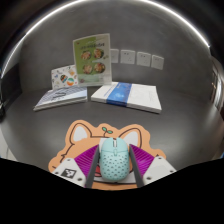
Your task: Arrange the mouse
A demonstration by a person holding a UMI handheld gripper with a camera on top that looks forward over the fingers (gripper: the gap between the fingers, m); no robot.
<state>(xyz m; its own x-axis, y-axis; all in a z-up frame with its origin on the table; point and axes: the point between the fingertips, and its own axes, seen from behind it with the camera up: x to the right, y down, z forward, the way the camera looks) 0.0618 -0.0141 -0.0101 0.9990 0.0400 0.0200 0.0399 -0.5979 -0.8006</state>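
Note:
A pale mint mouse with a perforated shell lies on an orange cat-shaped mouse pad on the grey table. My gripper has its two fingers along the mouse's left and right sides. Both magenta pads appear to press on it. The mouse points away from me, and its rear end is hidden at the base of the fingers.
Beyond the pad lie two booklets, one to the left and one to the right. An upright leaflet stand and a small card are behind them. Wall sockets line the back wall.

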